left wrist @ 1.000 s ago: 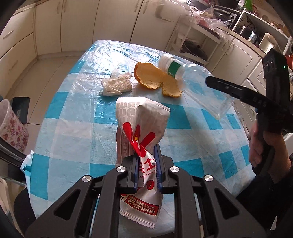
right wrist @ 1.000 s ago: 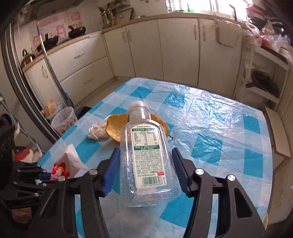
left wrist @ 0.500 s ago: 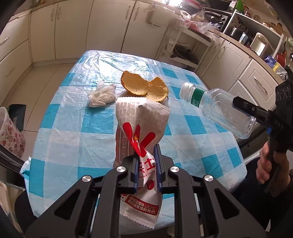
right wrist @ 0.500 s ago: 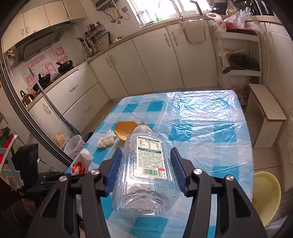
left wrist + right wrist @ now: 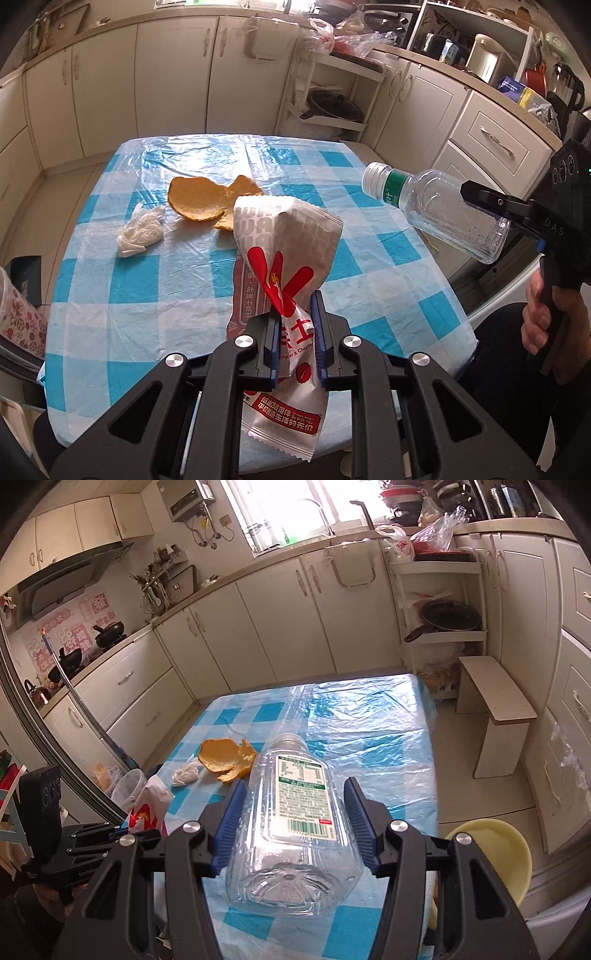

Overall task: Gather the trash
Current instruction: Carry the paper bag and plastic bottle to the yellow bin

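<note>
The left gripper point(image 5: 294, 332) has its jaws closed tight on a white and red snack wrapper point(image 5: 284, 266). The wrapper sticks up above the jaws and hangs down below them too, and it is held up in the air over the near edge of the worktop point(image 5: 147, 295). The worktop has a blue and white checked plastic cloth on it. The right gripper point(image 5: 297, 819) has its jaws squeezed on the two sides of an empty plastic bottle point(image 5: 295, 819). The bottle is clear, with a green and white label, and its cap end points away from the gripper. In the left wrist view the bottle point(image 5: 432, 206) is up in the air past the right side of the worktop, tipped so the cap is a bit higher. Two bits of trash lie on the worktop, far from both grippers. One is an orange peel point(image 5: 207, 201) in curled pieces. The other is a crumpled white tissue point(image 5: 142, 232), just beside the peel. A yellow bowl point(image 5: 491, 853) sits low down, to the right of the worktop. A see-through cup point(image 5: 127, 786) stands off the left side of the worktop.
</note>
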Tool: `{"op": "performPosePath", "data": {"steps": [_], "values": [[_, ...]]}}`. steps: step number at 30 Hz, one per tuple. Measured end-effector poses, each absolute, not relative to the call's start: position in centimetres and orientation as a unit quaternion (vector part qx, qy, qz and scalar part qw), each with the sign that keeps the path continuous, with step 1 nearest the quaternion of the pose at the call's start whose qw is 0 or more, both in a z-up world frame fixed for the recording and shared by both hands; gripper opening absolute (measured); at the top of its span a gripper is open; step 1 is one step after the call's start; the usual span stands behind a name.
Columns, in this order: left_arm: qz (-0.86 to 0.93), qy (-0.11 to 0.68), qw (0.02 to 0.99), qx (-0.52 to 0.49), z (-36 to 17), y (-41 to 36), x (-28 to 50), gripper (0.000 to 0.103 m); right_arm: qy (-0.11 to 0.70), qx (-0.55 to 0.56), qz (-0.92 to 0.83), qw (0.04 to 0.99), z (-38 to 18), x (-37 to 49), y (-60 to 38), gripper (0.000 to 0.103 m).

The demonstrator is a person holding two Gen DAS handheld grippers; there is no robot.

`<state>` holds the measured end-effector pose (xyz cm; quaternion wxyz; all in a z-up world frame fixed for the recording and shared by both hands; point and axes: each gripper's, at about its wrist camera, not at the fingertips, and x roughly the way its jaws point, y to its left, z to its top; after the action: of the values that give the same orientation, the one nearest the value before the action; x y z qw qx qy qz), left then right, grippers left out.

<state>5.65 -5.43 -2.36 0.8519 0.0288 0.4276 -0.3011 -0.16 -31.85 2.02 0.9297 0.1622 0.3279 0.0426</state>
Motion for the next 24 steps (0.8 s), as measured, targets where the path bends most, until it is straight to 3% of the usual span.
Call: {"op": "performPosePath", "data": {"steps": [13, 24], "values": [[-0.379, 0.413, 0.825, 0.063, -0.3, -16.4, 5.0, 0.014, 0.340, 0.164, -0.062, 0.924, 2.8, -4.3, -42.6, 0.054], [-0.451, 0.427, 0.779, 0.091, -1.6, -29.2, 4.2, 0.014, 0.442, 0.251, -0.105, 0.855, -8.1, -4.2, -51.2, 0.057]]}}
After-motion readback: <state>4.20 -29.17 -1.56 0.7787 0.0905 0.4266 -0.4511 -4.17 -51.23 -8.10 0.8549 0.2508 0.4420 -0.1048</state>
